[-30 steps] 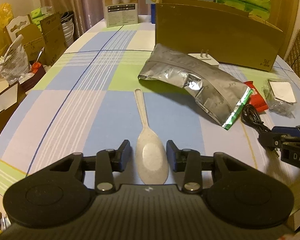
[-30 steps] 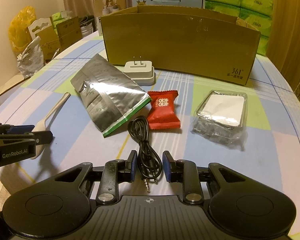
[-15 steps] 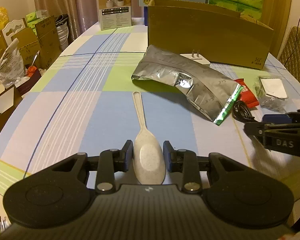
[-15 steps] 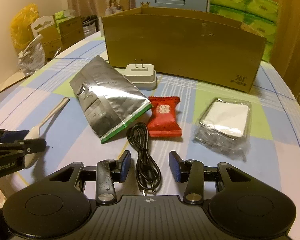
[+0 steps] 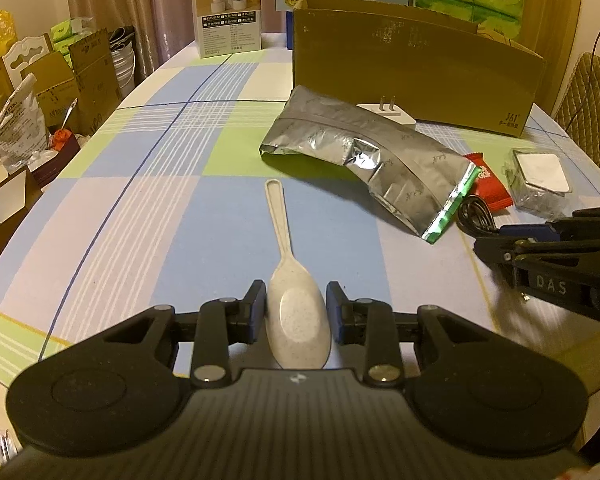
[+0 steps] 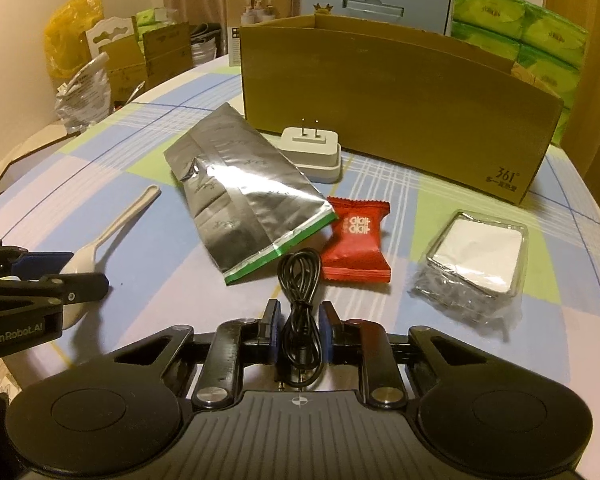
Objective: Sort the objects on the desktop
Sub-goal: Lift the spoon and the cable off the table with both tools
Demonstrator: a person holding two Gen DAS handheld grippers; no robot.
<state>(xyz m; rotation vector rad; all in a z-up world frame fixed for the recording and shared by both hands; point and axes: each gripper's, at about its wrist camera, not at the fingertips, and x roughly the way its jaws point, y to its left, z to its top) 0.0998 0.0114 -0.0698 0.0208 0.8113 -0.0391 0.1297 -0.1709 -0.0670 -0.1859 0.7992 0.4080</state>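
Only rightward: cable (image 6: 300, 312) plug tips.

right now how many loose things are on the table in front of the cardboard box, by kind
spoon: 1
foil pouch: 1
plug adapter: 1
red candy packet: 1
black cable: 1
clear plastic pack: 1
total: 6

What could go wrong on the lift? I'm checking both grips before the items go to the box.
1. The left gripper holds the spoon by its rounded bowl, with the long handle sticking out ahead; it may pivot or slip.
2. The right gripper pinches a loosely coiled black cable; loops could sag, uncoil or drag the red candy packet and silver foil bag lying close by.
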